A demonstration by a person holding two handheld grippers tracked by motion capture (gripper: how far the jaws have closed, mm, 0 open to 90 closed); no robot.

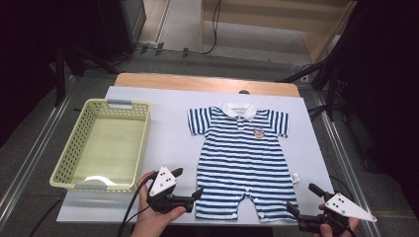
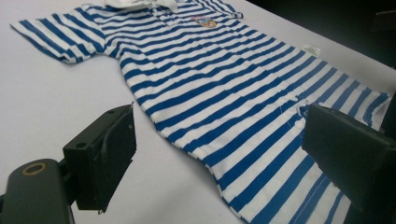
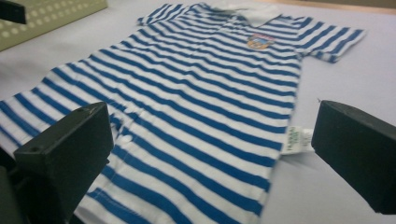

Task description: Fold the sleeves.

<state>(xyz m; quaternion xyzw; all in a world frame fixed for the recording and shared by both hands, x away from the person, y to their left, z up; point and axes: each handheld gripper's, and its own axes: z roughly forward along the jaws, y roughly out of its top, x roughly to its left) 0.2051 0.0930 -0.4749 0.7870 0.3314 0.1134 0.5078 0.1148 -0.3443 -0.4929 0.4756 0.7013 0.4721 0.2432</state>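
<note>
Blue-and-white striped romper (image 1: 242,158) spread flat on the white table sheet (image 1: 168,133), right of the yellow basket (image 1: 104,143), hem toward the person. Left gripper (image 1: 188,186) just beside the left leg hem and right gripper (image 1: 300,199) off the right leg hem, both with jaws wide apart, nothing between them. Chest badge too small to read; forearms cut off at the bottom edge.

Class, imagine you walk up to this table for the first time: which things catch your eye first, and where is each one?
A blue-and-white striped baby romper lies flat, face up, in the middle of the white table, collar at the far side. To its left stands a pale yellow perforated basket. At the near edge, the left gripper and right gripper sit open beside the romper's leg hems, holding nothing.
</note>
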